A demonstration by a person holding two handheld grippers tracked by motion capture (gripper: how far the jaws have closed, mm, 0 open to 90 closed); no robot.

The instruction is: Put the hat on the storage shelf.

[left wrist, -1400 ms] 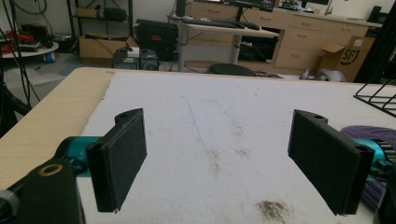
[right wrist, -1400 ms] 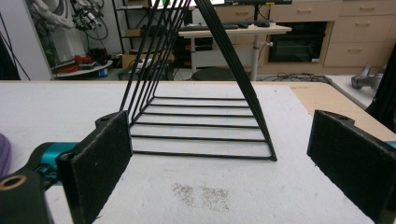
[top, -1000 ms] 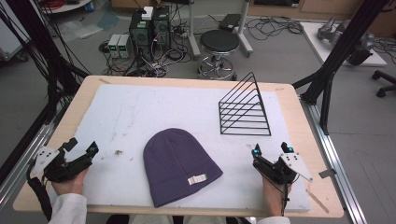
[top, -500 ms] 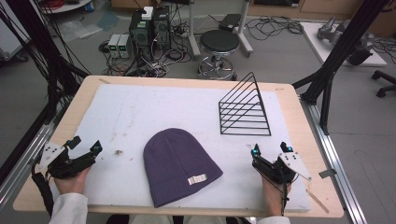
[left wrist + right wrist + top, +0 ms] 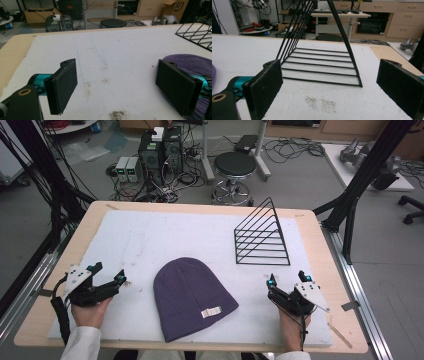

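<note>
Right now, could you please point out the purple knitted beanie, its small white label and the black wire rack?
purple knitted beanie (image 5: pixel 187 292): high view, middle of the crown.
small white label (image 5: pixel 211 311): high view, label's centre.
black wire rack (image 5: pixel 262 252): high view, a base bar.

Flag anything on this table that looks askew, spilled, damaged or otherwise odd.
Nothing serious. The purple beanie lies flat but turned at an angle to the table edge. The white mat carries brownish smudges and a faint blue line, plainest in the left gripper view. The black wire rack stands upright and looks intact.
</note>
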